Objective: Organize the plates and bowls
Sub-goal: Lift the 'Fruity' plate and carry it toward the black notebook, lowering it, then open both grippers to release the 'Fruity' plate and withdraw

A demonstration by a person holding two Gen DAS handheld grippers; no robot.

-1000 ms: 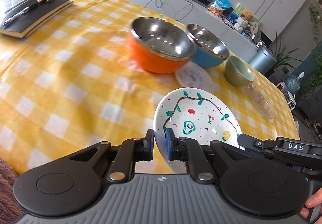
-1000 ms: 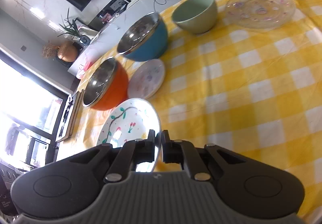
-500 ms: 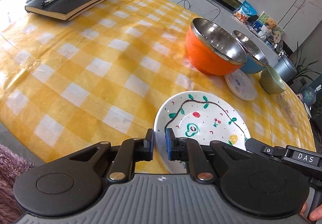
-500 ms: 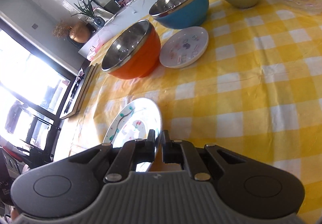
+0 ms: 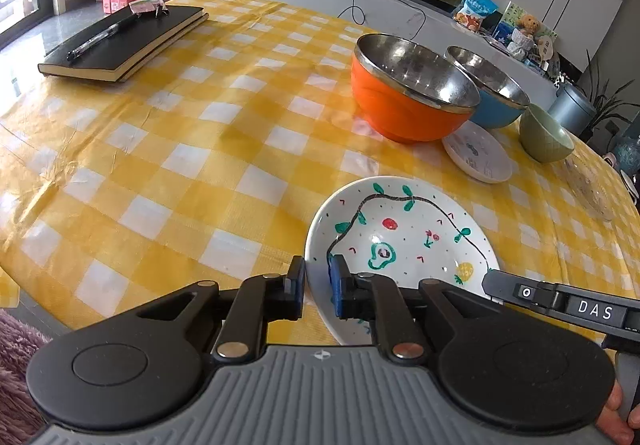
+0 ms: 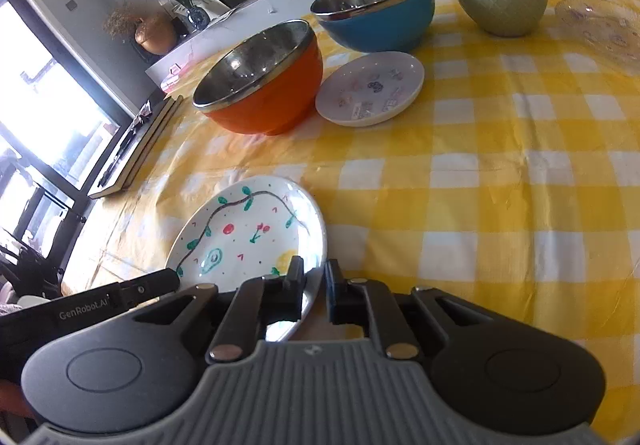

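Both claws pinch the painted plate (image 5: 404,241) at the table's near edge: the left gripper (image 5: 317,287) clamps its left rim, the right gripper (image 6: 314,287) its right rim. Farther in sit the orange bowl (image 5: 408,105), blue bowl (image 5: 492,93), small plate (image 5: 478,157) and green bowl (image 5: 546,135); a glass plate (image 6: 604,29) lies by the right edge. A notebook (image 5: 120,43) rests at the far left corner.

Table, yellow-checked cloth (image 5: 248,149); bearing: orange bowl (image 5: 408,101); blue bowl (image 6: 376,11); green bowl (image 6: 502,1); small plate (image 6: 370,89); painted plate (image 5: 400,241); glass plate (image 6: 604,29); black notebook (image 5: 124,43).
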